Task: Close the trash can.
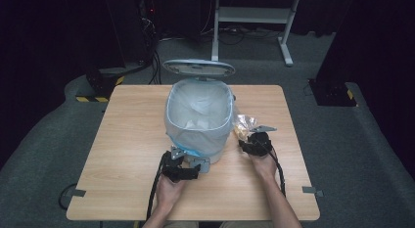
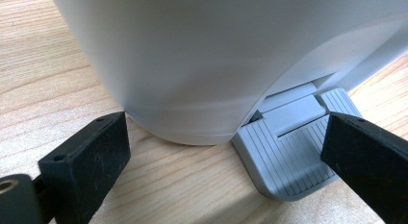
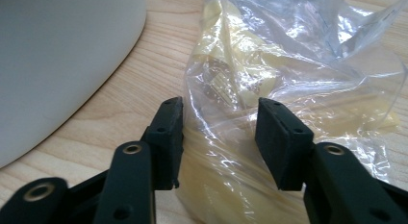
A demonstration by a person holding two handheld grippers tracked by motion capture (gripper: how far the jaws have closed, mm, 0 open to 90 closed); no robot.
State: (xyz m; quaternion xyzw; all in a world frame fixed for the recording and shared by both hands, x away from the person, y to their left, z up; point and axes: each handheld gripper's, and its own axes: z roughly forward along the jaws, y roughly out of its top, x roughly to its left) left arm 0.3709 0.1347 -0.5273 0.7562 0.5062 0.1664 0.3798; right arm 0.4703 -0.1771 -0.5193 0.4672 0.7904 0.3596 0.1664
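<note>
A white pedal bin [image 1: 198,120] lined with a clear bag stands mid-table, its lid [image 1: 198,68] swung up at the back. My left gripper [image 1: 183,162] sits at the bin's front base with its jaws wide apart. In the left gripper view one finger [image 2: 365,161] rests over the grey ribbed pedal [image 2: 288,161], the other [image 2: 91,161] lies on the wood, and nothing is gripped by the left gripper [image 2: 221,137]. A crumpled clear plastic bag [image 3: 288,65] with yellowish contents lies right of the bin [image 1: 243,123]. My right gripper [image 3: 219,113] straddles its near end, jaws half apart, the bag still on the table.
The light wooden table [image 1: 132,140] has bare wood left of the bin and along the front edge. The bin's white wall [image 3: 57,56] stands close to the left of the right gripper. Beyond the table are grey carpet, a white desk frame [image 1: 254,15] and dark equipment.
</note>
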